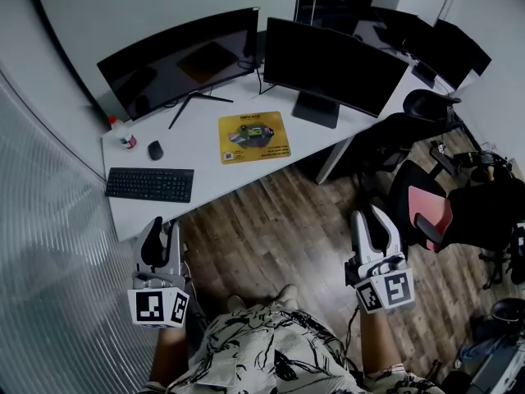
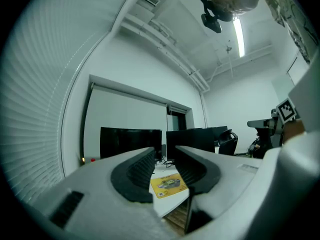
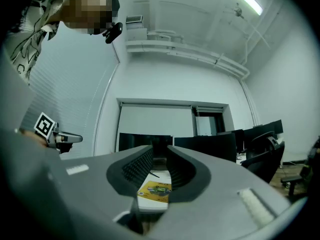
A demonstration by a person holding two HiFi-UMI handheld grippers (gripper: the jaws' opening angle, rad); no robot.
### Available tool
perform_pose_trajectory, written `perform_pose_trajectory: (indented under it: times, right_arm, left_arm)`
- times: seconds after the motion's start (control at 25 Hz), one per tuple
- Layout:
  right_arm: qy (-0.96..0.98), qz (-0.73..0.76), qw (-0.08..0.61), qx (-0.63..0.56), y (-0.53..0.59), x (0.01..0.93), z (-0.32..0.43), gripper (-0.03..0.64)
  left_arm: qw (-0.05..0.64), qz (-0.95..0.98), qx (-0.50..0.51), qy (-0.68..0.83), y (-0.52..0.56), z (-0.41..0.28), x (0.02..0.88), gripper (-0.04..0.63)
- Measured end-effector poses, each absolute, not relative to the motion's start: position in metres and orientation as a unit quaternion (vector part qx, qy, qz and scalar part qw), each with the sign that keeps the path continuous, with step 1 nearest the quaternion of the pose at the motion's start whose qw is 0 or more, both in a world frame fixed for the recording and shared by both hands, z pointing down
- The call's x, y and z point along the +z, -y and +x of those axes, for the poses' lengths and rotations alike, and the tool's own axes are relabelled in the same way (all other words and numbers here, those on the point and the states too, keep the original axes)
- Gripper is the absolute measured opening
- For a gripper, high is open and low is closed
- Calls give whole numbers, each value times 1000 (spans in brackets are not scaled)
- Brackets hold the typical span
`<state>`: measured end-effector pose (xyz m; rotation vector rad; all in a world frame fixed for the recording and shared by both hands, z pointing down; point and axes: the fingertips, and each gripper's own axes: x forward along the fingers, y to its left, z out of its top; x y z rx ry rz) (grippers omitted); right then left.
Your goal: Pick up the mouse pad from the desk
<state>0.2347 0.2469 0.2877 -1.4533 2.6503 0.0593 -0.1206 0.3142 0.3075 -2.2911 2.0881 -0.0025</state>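
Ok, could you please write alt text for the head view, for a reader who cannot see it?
A yellow mouse pad lies flat on a white desk, with a keyboard and a mouse to its left. The left gripper and the right gripper are held low over the wooden floor, short of the desk, both empty.

Office interior, seen from where I stand: a long white surface [image 1: 197, 148] carries a dark monitor on a splayed stand [image 1: 184, 60], a second monitor [image 1: 332, 68], a black keyboard [image 1: 150, 185], a mouse [image 1: 155, 149] and a yellow mouse pad [image 1: 254, 136]. Swivel chairs, one black [image 1: 426, 105] and one with a red seat [image 1: 431, 216], stand on the wood-plank floor [image 1: 271, 228] to my right, near further screens [image 1: 463, 46]. A ribbed translucent wall [image 1: 49, 261] runs along my left; a fluorescent tube [image 2: 239, 33] lights the white ceiling.
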Motion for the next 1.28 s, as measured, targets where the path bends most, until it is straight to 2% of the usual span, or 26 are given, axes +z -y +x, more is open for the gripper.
perform_pose_trajectory:
  times: [0.08, 0.4, 0.68, 0.8, 1.28]
  right_arm:
    - [-877, -477, 63, 19, -248, 287, 234, 111]
    - [-878, -473, 78, 15, -246, 286, 231, 306]
    - [-878, -472, 77, 12, -246, 285, 226, 437]
    - [-880, -470, 76, 10, -248, 286, 219, 451]
    - [-873, -480, 85, -4, -271, 288, 178, 451]
  left_arm:
    - [24, -738, 0, -675, -314, -121, 307, 170]
    - [15, -731, 27, -682, -312, -128, 306, 359]
    - [8, -726, 28, -687, -311, -134, 307, 482]
    - [6, -723, 29, -691, -314, -141, 308, 512]
    - [9, -728, 24, -685, -328, -187, 311, 515]
